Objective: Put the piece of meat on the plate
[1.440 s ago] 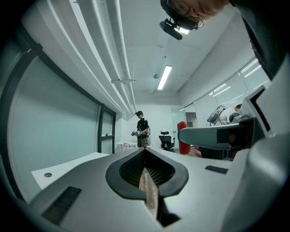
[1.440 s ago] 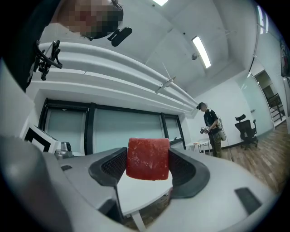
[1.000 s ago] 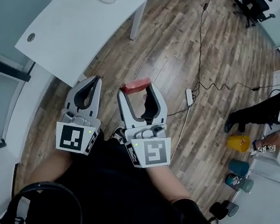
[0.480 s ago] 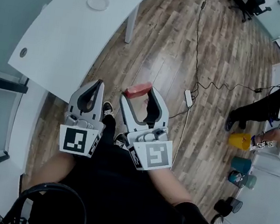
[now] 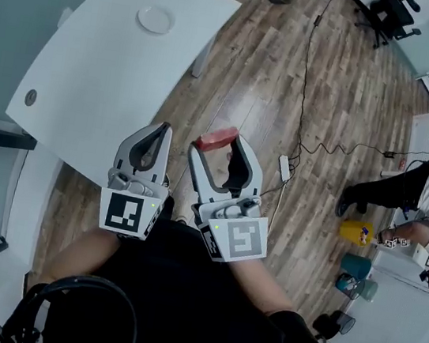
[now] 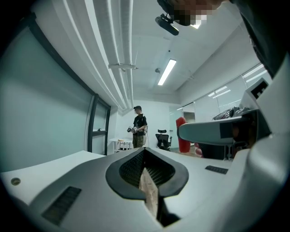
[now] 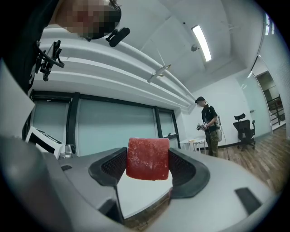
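closer now than a second ago, the white table [image 5: 93, 77] fills more of the head view and its small round plate [image 5: 156, 19] sits lower in the picture, so the person has walked toward it. both grippers have come along, held side by side over the wooden floor [image 5: 276, 80] just off the table's near corner.

the right gripper [image 5: 218, 145] has its fingers pressed on the two sides of the red piece of meat [image 5: 217, 137]. its own view shows the block [image 7: 147, 158] squarely between the ribbed pads [image 7: 186, 170], sticking out above and below them. the left gripper [image 5: 159, 130] has its fingers brought together on nothing, with only a thin slit between them in its own view [image 6: 147, 174].

the step in hand looks like the carry to the plate, which lies well apart, near the table's far edge. to do it well, keep the squeeze steady, since the meat looks soft and could slip. bring the right gripper over the tabletop until the meat hangs above the plate's middle, lower it until it nearly touches, then part the fingers. the idle left gripper is best kept out of that path.
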A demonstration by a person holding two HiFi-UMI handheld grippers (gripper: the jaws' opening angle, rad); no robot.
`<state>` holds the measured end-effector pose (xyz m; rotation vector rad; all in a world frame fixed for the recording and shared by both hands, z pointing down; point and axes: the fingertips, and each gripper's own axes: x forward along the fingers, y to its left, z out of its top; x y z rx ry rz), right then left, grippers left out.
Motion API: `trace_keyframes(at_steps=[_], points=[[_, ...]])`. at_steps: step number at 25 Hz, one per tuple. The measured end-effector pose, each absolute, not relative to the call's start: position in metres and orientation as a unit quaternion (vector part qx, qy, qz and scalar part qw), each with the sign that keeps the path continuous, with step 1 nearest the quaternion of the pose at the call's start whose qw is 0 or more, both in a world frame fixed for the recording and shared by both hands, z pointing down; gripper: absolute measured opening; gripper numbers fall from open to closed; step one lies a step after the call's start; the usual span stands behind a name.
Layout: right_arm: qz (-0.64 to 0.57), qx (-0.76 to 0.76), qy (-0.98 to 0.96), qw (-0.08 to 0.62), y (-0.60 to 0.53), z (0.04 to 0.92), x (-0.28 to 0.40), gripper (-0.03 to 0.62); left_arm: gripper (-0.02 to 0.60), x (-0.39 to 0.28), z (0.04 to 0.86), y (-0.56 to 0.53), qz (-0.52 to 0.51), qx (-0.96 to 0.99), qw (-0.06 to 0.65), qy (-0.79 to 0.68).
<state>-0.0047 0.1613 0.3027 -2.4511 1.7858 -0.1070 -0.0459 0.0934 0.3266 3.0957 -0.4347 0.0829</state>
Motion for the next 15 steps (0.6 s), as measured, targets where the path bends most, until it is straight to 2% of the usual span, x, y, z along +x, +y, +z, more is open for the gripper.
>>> trace_keyframes(at_steps=[15], points=[[-0.010, -0.798, 0.600, 0.053, 0.113, 0.280, 0.016, 0.287, -0.002, -0.034, 0.306, 0.046, 0.007, 0.987, 0.000, -0.161]])
